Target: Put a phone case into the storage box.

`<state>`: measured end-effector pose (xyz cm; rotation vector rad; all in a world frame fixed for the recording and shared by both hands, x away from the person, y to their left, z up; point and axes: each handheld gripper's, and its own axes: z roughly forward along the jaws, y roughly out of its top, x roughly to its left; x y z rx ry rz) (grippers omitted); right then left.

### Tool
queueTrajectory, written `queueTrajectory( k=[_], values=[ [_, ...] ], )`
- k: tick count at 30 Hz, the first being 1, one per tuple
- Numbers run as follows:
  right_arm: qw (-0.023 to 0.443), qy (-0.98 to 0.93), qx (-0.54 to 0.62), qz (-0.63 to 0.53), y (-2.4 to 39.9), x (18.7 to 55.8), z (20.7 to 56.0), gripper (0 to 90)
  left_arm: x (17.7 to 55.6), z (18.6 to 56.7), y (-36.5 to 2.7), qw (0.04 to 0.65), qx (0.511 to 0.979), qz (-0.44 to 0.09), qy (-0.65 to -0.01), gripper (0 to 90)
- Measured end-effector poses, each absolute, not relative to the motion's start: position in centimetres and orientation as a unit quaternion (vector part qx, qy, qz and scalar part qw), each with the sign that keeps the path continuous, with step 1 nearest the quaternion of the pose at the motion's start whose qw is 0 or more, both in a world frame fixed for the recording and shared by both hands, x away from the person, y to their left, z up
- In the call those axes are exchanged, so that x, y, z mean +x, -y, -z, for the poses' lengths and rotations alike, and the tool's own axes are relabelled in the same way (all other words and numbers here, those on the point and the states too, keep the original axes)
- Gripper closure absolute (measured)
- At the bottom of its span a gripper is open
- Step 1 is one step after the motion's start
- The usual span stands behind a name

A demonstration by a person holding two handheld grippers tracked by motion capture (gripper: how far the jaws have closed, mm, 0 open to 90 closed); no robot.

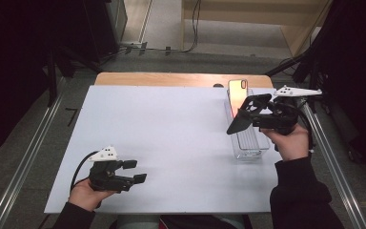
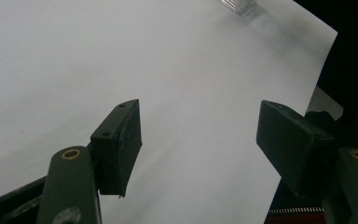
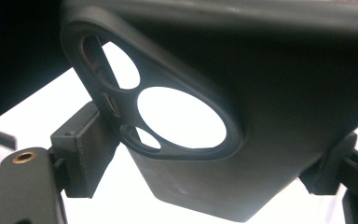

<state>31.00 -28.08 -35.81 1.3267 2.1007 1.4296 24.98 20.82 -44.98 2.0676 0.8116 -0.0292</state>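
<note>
Over white table [image 1: 171, 143], right gripper [image 1: 248, 114] jaws grasp black phone case [image 3: 242, 116]; left gripper [image 1: 136, 171] jaws released.

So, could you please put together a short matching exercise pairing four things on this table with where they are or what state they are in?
Things:
1. black phone case
2. left gripper
3. pink phone
4. clear tray

States:
A. standing at the tray's far end
B. clamped between the right gripper's jaws
C. open, nothing between its jaws
D. resting on the white sheet near the right edge

Pairs: 1-B, 2-C, 3-A, 4-D
</note>
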Motion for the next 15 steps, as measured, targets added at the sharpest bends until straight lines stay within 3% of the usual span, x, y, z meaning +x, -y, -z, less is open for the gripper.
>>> queueTrajectory(
  k=[15],
  values=[
    [0.188,-0.711,0.513,-0.443,30.1,33.4,36.4,15.9,25.0,44.8,-20.7,0.449,0.832,0.011,-0.325,31.5]
  ],
)
